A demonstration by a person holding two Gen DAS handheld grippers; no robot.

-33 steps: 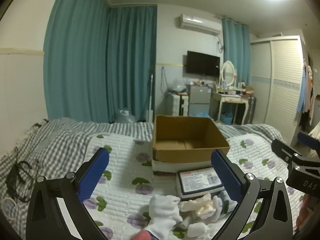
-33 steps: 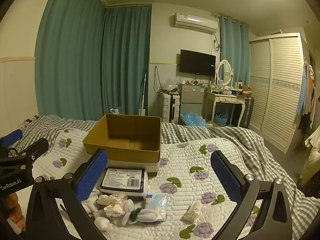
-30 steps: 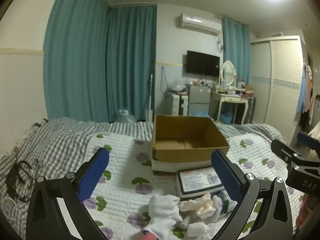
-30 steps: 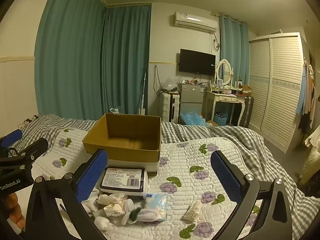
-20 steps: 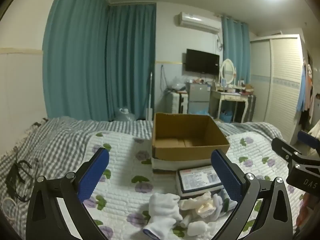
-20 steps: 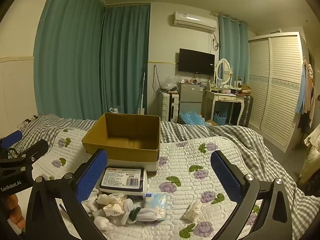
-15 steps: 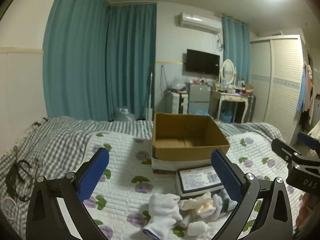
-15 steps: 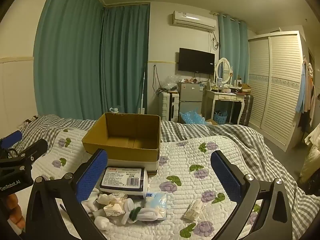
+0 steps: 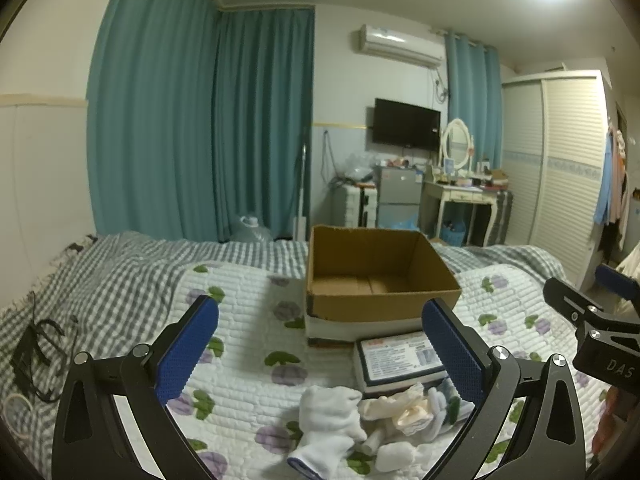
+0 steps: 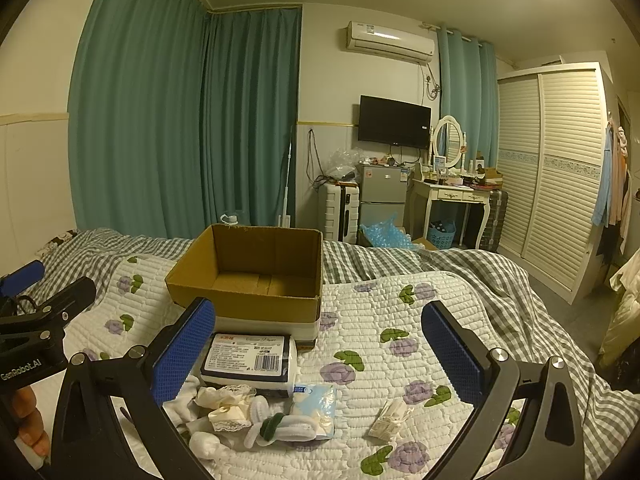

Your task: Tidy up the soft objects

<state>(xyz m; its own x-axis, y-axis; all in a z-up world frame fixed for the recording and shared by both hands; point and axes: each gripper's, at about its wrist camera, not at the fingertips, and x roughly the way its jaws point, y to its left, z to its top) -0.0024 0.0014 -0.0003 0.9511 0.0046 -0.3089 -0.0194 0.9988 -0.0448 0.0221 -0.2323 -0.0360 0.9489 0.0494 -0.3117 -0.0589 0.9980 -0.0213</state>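
Observation:
An open, empty cardboard box [image 9: 376,280] [image 10: 256,276] stands on the quilted bed. In front of it lies a wrapped tissue pack [image 9: 400,360] [image 10: 250,356]. Nearer lies a pile of soft things: a white sock [image 9: 328,420], cream lace pieces [image 9: 404,412] [image 10: 226,404], white rolled items [image 10: 280,428] and a pale blue packet [image 10: 316,404]. A small cream packet [image 10: 390,418] lies apart to the right. My left gripper [image 9: 320,344] is open and empty above the pile. My right gripper [image 10: 318,344] is open and empty too.
The bed has a flowered white quilt [image 9: 240,320] over a grey checked blanket [image 10: 440,264]. Black cables [image 9: 40,352] lie at the bed's left edge. Beyond the bed stand teal curtains [image 9: 200,128], a small fridge [image 10: 380,196], a dressing table [image 10: 452,196] and a wardrobe [image 10: 548,168].
A fingertip at the bottom edge by the white sock in the left wrist view has gone out of view. Both grippers have barely moved.

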